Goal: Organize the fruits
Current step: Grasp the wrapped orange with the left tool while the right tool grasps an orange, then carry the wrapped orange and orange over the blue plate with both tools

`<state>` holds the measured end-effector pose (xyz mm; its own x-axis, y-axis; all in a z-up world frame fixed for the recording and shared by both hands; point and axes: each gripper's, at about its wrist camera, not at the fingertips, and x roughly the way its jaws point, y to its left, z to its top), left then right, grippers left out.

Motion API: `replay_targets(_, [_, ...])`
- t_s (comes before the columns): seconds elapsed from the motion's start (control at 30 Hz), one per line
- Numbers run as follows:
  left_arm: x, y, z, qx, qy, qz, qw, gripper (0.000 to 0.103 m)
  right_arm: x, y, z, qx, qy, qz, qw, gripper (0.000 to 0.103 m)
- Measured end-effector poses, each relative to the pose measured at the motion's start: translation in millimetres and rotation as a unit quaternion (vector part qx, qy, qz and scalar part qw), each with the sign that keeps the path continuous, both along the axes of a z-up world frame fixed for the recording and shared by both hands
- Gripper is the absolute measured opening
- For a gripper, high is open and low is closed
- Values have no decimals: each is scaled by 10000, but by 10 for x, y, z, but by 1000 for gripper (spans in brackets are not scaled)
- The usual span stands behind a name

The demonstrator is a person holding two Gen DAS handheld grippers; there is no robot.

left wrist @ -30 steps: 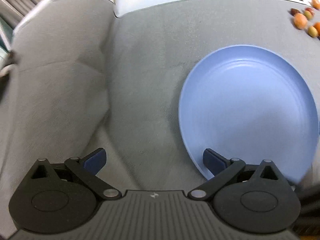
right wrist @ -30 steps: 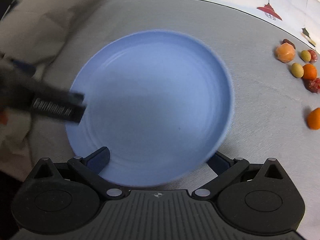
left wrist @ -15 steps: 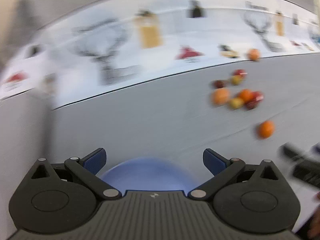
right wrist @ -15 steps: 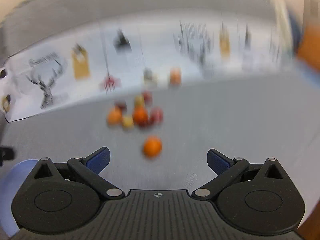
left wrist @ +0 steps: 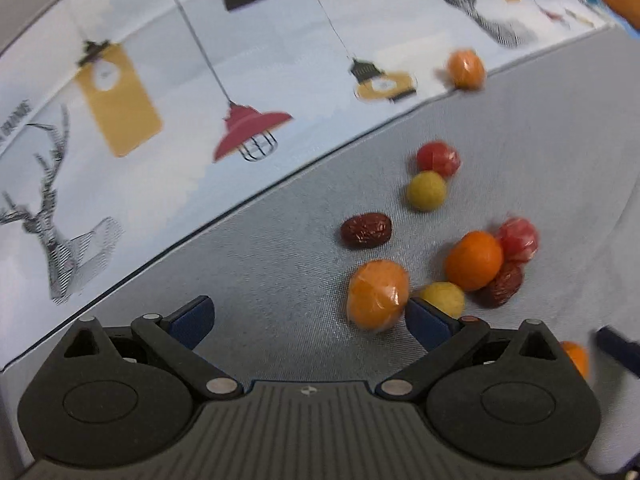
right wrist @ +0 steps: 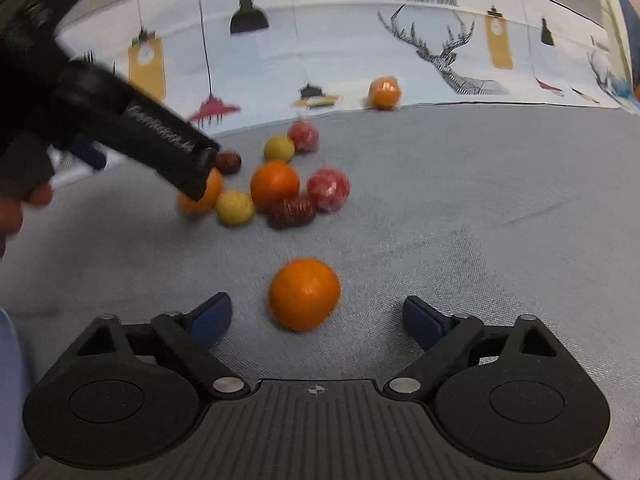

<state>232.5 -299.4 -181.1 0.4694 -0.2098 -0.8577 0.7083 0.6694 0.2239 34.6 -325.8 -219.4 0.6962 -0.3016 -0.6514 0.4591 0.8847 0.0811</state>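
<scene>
Fruits are scattered on a grey cloth-covered surface (right wrist: 480,208) near a printed backdrop (left wrist: 160,80). Both grippers are spread wide and hold nothing. The right gripper (right wrist: 316,316) is aimed at a lone orange (right wrist: 304,298) lying between and just ahead of its fingertips, not touched by either. Beyond it a cluster is seen: an orange (right wrist: 275,184), two yellow fruits, two wrapped red fruits, two dark dates (right wrist: 291,211). The left gripper (left wrist: 308,316) is lowered over the cluster's left end, where a wrapped orange (left wrist: 378,294) lies just inside its right fingertip (left wrist: 428,320), contact unclear. Another wrapped orange (right wrist: 384,93) sits apart at the backdrop's edge. A blue plate rim (right wrist: 6,344) is glimpsed at the right view's left edge.
</scene>
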Motion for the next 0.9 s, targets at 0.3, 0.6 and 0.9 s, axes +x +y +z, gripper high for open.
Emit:
replay_targets(0.3, [-3, 10, 67, -636, 483, -295, 9964, 35, -39, 24, 32, -350, -197, 109, 9991, 35])
replay_targets(0.6, [-867, 860, 909, -469, 27, 332, 9983, 35, -521, -183, 544, -172, -552, -565, 9967, 35])
replay_targets(0.9, [-1981, 2157, 1491, -519, -10, 1203, 9914, 35, -1686, 607, 1378, 509, -864, 556, 9934, 36])
